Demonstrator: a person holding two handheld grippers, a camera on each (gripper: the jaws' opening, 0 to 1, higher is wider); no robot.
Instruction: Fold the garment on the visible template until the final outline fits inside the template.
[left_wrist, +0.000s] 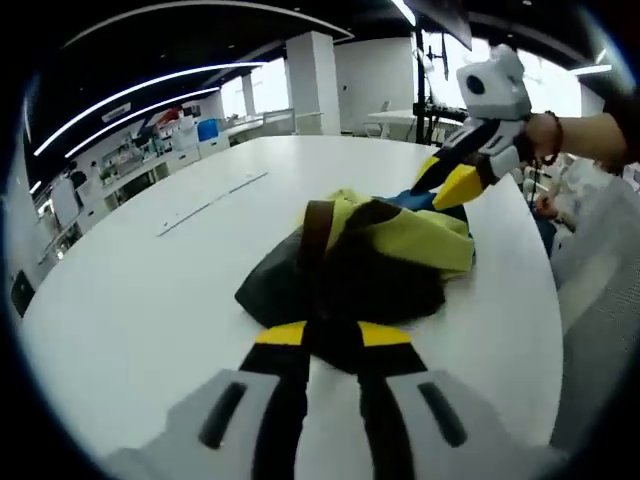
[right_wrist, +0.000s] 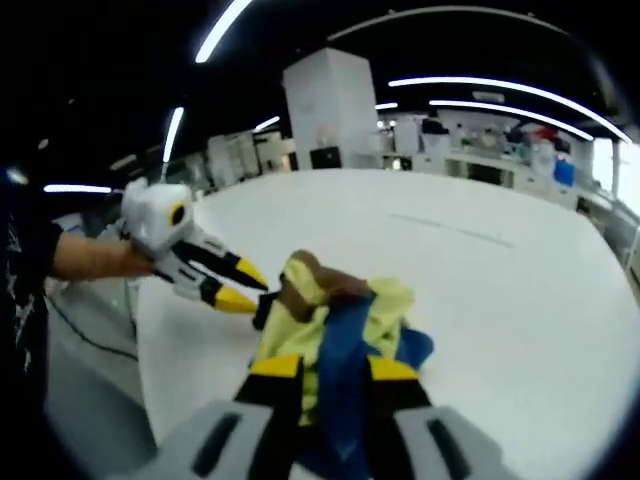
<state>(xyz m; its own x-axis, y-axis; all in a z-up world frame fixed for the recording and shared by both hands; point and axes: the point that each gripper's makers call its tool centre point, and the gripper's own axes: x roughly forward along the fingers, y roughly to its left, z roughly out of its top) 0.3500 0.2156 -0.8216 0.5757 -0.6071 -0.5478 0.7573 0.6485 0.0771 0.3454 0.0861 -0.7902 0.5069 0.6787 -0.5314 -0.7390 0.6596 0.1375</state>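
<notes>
The garment (left_wrist: 360, 265) lies bunched in a heap on a large white table (left_wrist: 150, 290), yellow, black, brown and blue folds piled over one another, with nothing of its outline spread flat. In the left gripper view the left gripper (left_wrist: 330, 345) has its yellow-tipped jaws closed onto a black fold at the near edge of the heap, cloth pinched between them. In the right gripper view the right gripper (right_wrist: 335, 375) has a blue strip of the same garment running up between its jaws, so it too looks clamped on cloth, though how firmly I cannot tell. Each gripper also shows in the other's view, reaching in at the far side of the heap, so the two hold opposite edges. A faint pale line (left_wrist: 210, 203) runs across the table beyond the heap; whether it belongs to the template I cannot tell, and no clear template outline can be made out under the cloth. The garment looks thin, light and limp: it will sag, drape and slide on the smooth table, and layers are likely to drag along together instead of separating. By my reading it is best taken at real edges such as a hem, a shoulder or a sleeve end, one layer at a time, and drawn apart to flatten it before any fold is made. Folding has barely begun.
</notes>
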